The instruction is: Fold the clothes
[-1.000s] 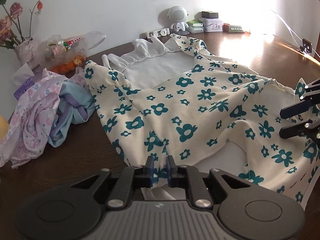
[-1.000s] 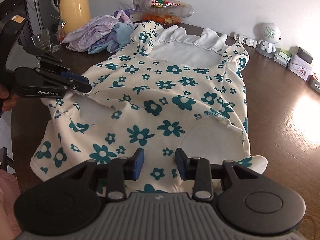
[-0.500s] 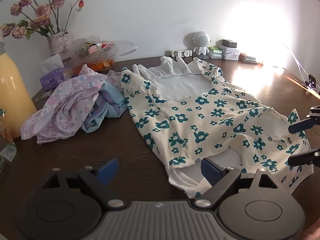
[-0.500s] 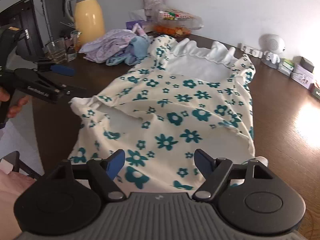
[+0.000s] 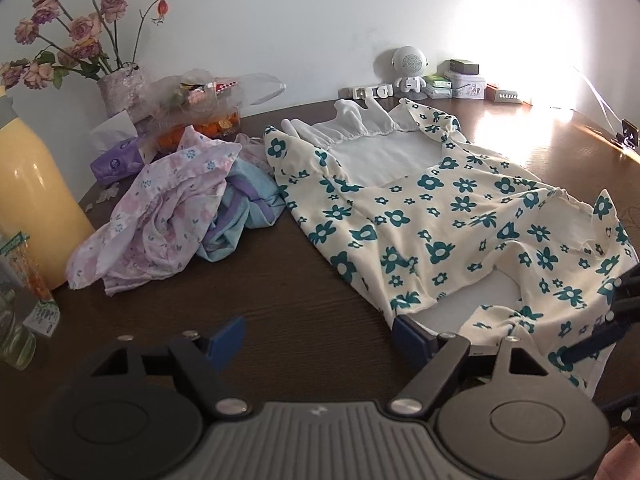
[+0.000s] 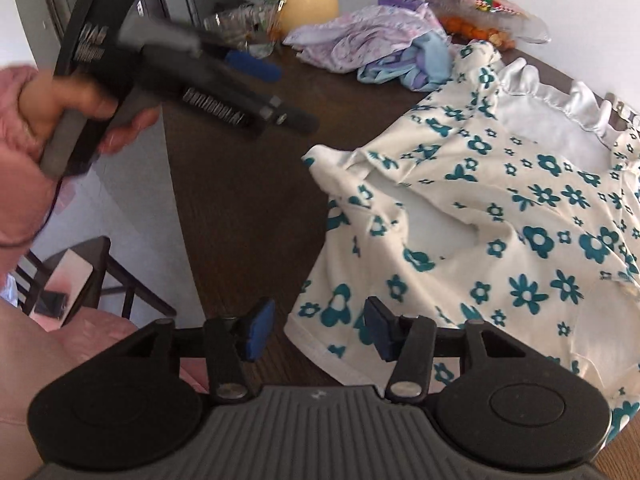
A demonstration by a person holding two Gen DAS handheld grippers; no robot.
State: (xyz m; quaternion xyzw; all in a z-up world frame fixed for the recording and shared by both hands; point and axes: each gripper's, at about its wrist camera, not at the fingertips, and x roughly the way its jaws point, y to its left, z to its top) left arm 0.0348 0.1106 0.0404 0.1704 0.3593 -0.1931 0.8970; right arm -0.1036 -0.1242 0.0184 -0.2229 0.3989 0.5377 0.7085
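Note:
A cream garment with teal flowers (image 5: 452, 220) lies spread and partly folded on the dark wooden table; it also shows in the right wrist view (image 6: 500, 216). Its white ruffled part (image 5: 360, 128) lies at the far end. My left gripper (image 5: 320, 338) is open and empty, above bare table just left of the garment's near corner. My right gripper (image 6: 318, 330) is open and empty, over the garment's near hem at the table's front edge. The left gripper shows held in a hand in the right wrist view (image 6: 256, 92).
A heap of lilac and blue clothes (image 5: 172, 216) lies left of the garment. A yellow flask (image 5: 28, 196), a vase of roses (image 5: 120, 92), a bag of snacks (image 5: 200, 120), a white toy speaker (image 5: 409, 68) and small boxes (image 5: 464, 80) stand along the back.
Both grippers opened and let go of the garment, then pulled back toward me. The left gripper moved off to the left; the garment's near edge now lies loose on the table.

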